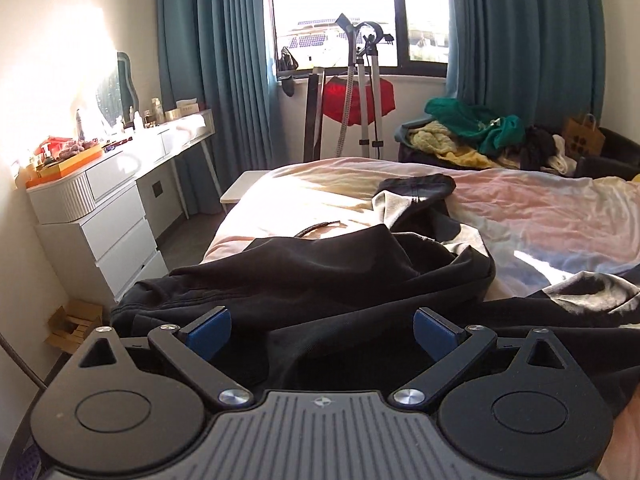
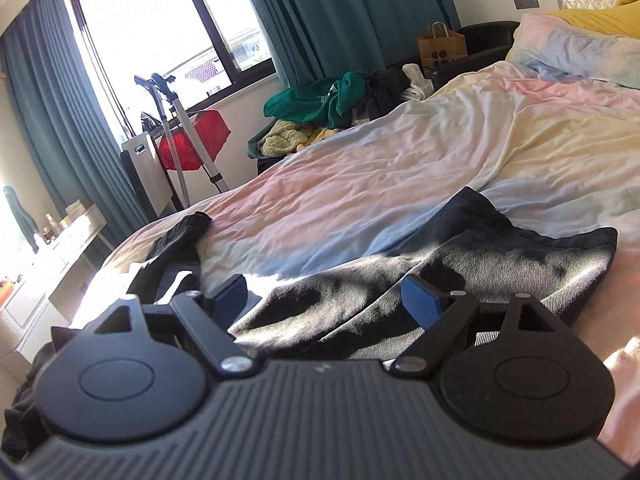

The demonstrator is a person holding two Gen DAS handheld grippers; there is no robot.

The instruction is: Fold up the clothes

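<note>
A black garment (image 1: pixel 320 280) lies crumpled across the near side of the bed (image 1: pixel 540 216), with a sunlit fold at its right. My left gripper (image 1: pixel 322 332) hovers just over it, open, its blue pads (image 1: pixel 210 332) wide apart with nothing pinched between them. In the right wrist view the same black garment (image 2: pixel 460 248) spreads over the pastel sheet (image 2: pixel 360 184), partly in sunlight. My right gripper (image 2: pixel 325 298) stands open above its near edge, clear of the cloth. A dark sleeve or second piece (image 2: pixel 180 236) lies toward the bed's far left edge.
A white desk with drawers (image 1: pixel 100 216), crowded with small items, lines the left wall. A tripod stand (image 1: pixel 368 100) and a red item stand under the window. Green, yellow and black clothes (image 1: pixel 472 132) are piled on a dark chair beside a paper bag (image 1: pixel 584 136). A pillow (image 2: pixel 580 52) lies at the headboard.
</note>
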